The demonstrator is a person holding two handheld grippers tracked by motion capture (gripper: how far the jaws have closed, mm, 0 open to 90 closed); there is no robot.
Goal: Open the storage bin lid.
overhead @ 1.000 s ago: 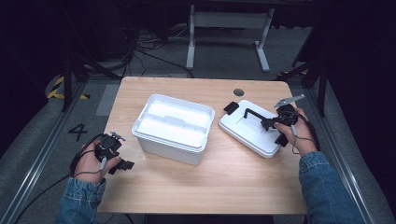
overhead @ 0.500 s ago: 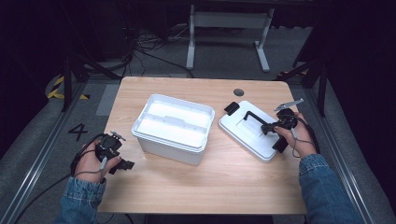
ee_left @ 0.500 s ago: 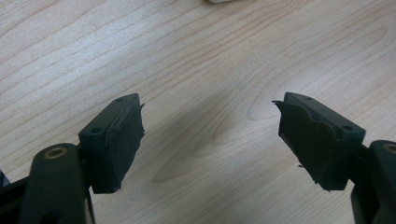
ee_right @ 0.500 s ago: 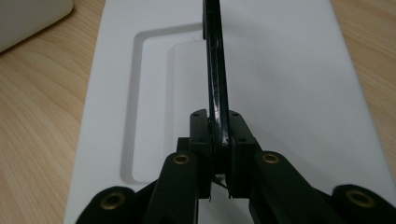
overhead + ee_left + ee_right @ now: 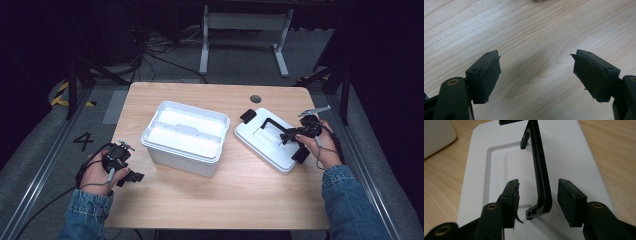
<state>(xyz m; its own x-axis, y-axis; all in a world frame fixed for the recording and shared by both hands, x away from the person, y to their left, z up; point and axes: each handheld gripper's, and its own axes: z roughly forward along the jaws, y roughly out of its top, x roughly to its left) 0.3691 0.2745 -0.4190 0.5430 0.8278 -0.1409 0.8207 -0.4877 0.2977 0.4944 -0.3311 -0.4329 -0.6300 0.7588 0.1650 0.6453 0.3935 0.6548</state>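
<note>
Two grippers: my right gripper [image 5: 537, 196], jaws spread astride the black handle [image 5: 539, 170] of the white lid [image 5: 265, 140] near the wooden bench's [image 5: 220, 200] right edge; left gripper [image 5: 536, 75] spread over bare bench at left edge.

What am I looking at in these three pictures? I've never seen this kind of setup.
A person sits at a wooden table holding a hand-operated two-jaw gripper in each hand. One camera looks down from above; each gripper also carries its own camera looking along its jaws. On the table stand an open white box and its white lid with a raised black handle. The right gripper is open, its jaws on either side of the handle. The left gripper is open over bare wood, holding nothing.
</note>
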